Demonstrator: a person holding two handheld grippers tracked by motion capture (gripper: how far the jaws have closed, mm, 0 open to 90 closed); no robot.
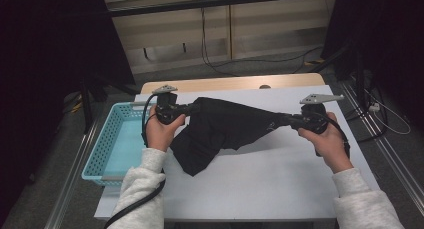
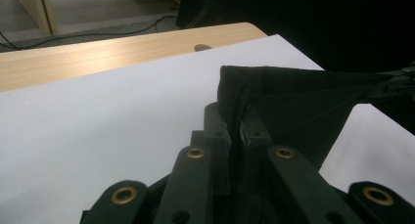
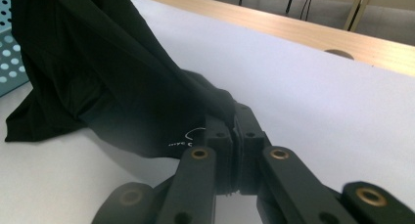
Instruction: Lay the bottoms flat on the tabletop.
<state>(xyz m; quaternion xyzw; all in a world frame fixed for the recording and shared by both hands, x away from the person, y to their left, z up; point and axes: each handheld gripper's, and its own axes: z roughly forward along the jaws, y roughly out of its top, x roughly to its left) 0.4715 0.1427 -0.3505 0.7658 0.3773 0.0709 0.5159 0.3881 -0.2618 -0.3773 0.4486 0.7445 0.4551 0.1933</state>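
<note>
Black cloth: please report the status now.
Left gripper and right gripper shut on black cloth. Cloth stretched between them above white sheet. Blue basket at left, apart.

High overview; two close finger-level views

We see a pale wooden tabletop (image 1: 230,83) covered by a white sheet (image 1: 260,184), on which the lower folds of a black garment (image 1: 200,151) rest.
</note>
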